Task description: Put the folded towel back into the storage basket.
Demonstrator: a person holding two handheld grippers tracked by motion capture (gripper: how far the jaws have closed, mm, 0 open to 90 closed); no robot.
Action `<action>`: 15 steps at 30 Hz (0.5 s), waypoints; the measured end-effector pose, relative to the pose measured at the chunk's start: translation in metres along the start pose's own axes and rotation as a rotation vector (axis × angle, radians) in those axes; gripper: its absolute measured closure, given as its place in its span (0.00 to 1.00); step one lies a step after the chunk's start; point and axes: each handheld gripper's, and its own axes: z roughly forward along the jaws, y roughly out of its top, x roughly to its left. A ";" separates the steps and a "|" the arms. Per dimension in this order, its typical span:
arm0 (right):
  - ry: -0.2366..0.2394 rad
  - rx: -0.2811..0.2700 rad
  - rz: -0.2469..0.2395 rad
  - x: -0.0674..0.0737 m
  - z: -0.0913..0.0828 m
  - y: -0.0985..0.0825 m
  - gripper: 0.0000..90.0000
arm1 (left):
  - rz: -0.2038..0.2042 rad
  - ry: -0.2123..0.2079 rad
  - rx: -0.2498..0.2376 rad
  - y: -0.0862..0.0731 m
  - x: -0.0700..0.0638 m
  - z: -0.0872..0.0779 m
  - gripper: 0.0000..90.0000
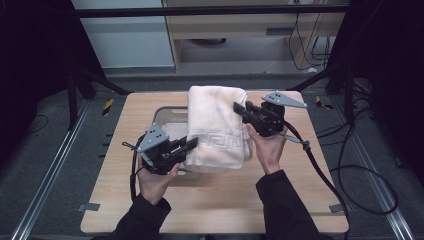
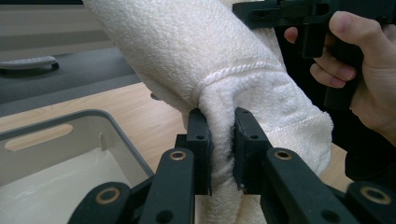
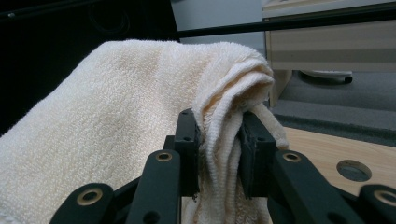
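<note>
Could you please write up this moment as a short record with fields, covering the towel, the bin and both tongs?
towel: cream, folded, with a woven border pattern, held up over the bin
bin: grey plastic, on the wooden table, nothing visible inside
left tongs: shut on the towel's near, patterned end
right tongs: shut on a bunched edge at the towel's far end
contact: the towel sags between the two grips; whether it touches the bin cannot be told
</note>
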 end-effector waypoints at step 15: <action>0.026 -0.007 -0.029 0.023 0.022 0.014 0.80 | -0.036 0.032 -0.046 0.005 0.021 -0.023 0.87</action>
